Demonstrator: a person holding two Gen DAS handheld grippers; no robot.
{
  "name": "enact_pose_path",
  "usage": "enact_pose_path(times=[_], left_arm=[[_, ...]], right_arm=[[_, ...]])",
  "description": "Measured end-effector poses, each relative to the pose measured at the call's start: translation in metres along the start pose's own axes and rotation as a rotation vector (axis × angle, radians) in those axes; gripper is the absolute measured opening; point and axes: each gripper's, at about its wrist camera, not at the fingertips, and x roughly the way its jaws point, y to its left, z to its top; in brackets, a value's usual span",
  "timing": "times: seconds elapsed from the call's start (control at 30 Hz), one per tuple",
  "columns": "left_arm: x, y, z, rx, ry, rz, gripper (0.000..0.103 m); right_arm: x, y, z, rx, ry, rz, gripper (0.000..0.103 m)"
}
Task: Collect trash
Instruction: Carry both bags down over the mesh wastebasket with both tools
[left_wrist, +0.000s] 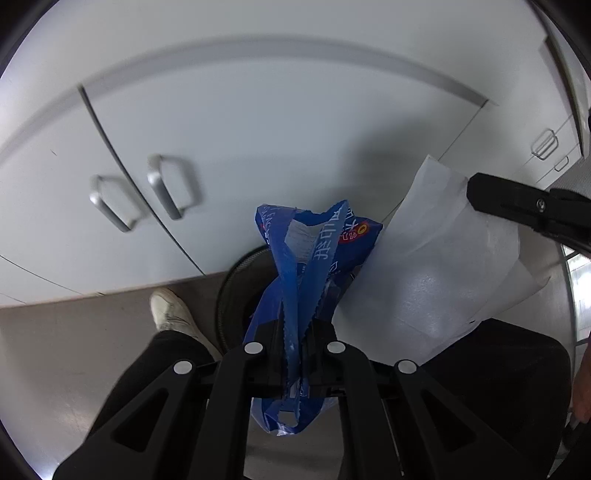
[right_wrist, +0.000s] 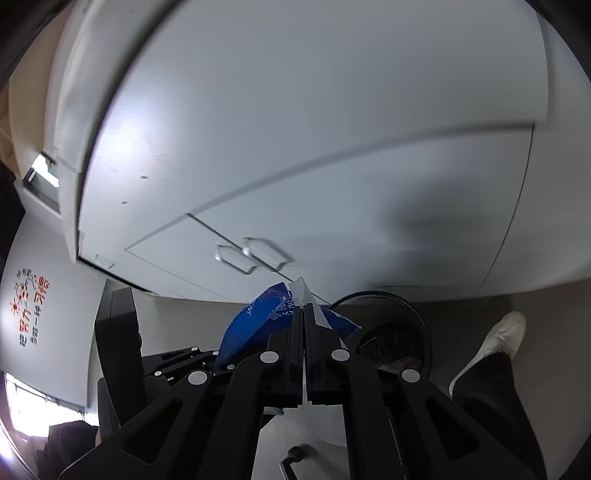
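In the left wrist view my left gripper (left_wrist: 297, 332) is shut on a crumpled blue snack wrapper (left_wrist: 314, 251) with white print. The wrapper hangs over a round black mesh waste bin (left_wrist: 226, 291) on the floor. To the right, my right gripper (left_wrist: 480, 194) pinches a white translucent sheet (left_wrist: 436, 266) that overlaps the wrapper. In the right wrist view my right gripper (right_wrist: 303, 314) is shut on that thin white sheet (right_wrist: 300, 291). The blue wrapper (right_wrist: 251, 321) sits just to its left, and the waste bin (right_wrist: 421, 321), holding some trash, lies to its right.
White cabinet doors with metal loop handles (left_wrist: 162, 188) stand right behind the bin. A person's white shoe (left_wrist: 170, 306) and black trouser leg stand on the grey floor beside the bin. A black office chair (right_wrist: 118, 325) is at the left in the right wrist view.
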Motion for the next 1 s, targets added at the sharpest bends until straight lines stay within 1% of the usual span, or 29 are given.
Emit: enact_pose_path(times=[0.17, 0.23, 0.3, 0.4, 0.5, 0.67, 0.93, 1.0], left_arm=[[0.053, 0.006, 0.002, -0.023, 0.054, 0.013, 0.006], [0.068, 0.010, 0.001, -0.040, 0.074, 0.016, 0.006], [0.082, 0.014, -0.001, -0.062, 0.094, 0.002, 0.006], [0.098, 0.016, -0.004, -0.052, 0.114, 0.010, 0.006], [0.107, 0.021, -0.008, -0.064, 0.139, 0.007, 0.006], [0.117, 0.030, -0.013, -0.073, 0.172, 0.002, 0.007], [0.123, 0.031, -0.017, -0.060, 0.187, -0.001, 0.008], [0.124, 0.030, -0.018, -0.036, 0.179, 0.027, 0.008]], right_arm=[[0.040, -0.035, 0.002, 0.087, 0.016, -0.025, 0.006], [0.052, -0.043, 0.000, 0.091, 0.019, -0.033, 0.006], [0.061, -0.046, -0.003, 0.079, 0.025, -0.037, 0.006], [0.076, -0.049, -0.010, 0.071, 0.043, -0.043, 0.006], [0.085, -0.050, -0.012, 0.061, 0.058, -0.058, 0.006], [0.094, -0.056, -0.012, 0.083, 0.066, -0.046, 0.006], [0.093, -0.055, -0.015, 0.077, 0.070, -0.058, 0.006], [0.091, -0.055, -0.016, 0.067, 0.064, -0.058, 0.006]])
